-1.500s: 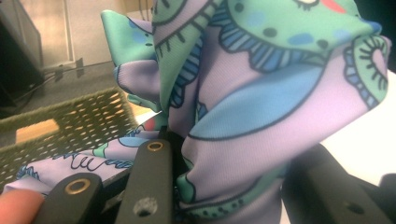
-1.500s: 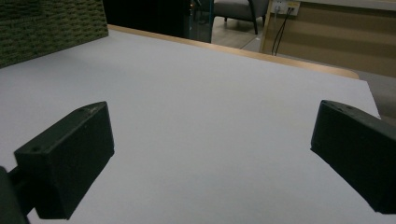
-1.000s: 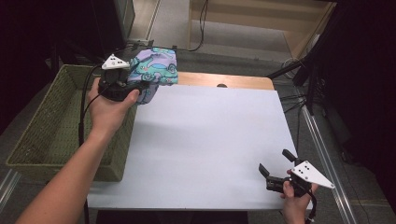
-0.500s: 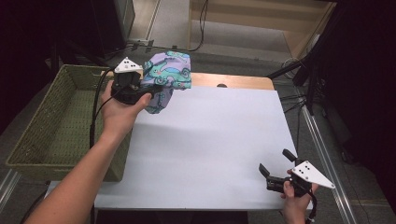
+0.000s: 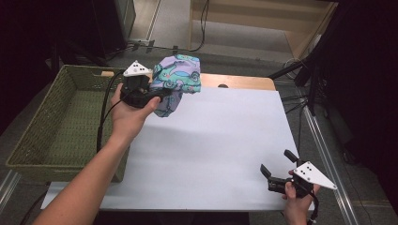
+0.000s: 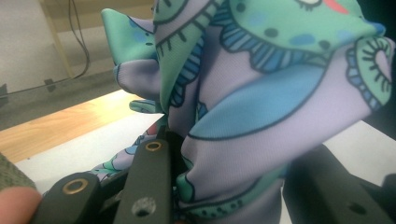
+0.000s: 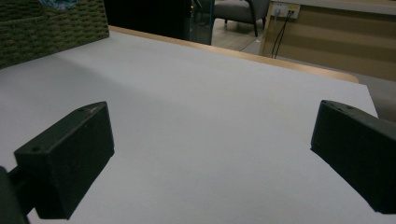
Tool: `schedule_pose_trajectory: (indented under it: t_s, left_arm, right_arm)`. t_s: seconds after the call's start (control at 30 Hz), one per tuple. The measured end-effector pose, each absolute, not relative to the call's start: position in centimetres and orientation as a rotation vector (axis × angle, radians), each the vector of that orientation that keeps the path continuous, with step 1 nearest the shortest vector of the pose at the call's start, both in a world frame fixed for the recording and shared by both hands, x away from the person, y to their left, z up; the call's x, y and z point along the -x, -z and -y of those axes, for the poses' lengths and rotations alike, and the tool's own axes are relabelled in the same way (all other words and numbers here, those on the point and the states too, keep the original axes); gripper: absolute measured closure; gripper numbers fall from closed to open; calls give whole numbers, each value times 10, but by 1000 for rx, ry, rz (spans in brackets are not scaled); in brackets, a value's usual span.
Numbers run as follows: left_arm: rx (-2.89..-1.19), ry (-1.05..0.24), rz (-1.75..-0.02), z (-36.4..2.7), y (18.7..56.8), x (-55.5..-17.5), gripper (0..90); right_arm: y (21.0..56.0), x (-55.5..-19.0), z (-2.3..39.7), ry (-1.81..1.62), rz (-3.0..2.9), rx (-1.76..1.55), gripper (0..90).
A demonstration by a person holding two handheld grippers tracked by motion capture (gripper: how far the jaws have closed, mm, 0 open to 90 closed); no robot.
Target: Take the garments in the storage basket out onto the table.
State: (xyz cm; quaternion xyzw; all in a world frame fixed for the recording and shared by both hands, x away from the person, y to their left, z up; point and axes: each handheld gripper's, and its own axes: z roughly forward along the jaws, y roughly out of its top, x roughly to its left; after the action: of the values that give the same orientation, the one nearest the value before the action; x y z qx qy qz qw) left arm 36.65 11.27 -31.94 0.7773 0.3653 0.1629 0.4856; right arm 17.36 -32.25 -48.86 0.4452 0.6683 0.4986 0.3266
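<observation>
Moved: cloth bundle and left gripper have travelled from the basket side inward over the table's far left corner.
Table (image 5: 220, 140): white top, bare in the middle (probably the landing spot).
Basket (image 5: 56, 122): green wicker, against the table's left edge.
Cloth (image 5: 178, 77): patterned lilac and teal, bunched, hanging clear above the far left corner.
Left gripper (image 5: 157, 96): clenched on a fold of cloth, carrying it.
Right gripper (image 5: 277, 176): jaws spread wide, nothing between them, waiting at the near right corner.
</observation>
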Motion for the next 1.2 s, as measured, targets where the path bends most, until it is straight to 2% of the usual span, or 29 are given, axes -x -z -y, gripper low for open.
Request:
schedule_pose_trajectory:
  t_s: [1.2]
  left_arm:
    - [-1948, -327, -905, -91, 361, -368, 627]
  right_arm:
    - [490, -175, 323, -1310, -1752, -1170, 0]
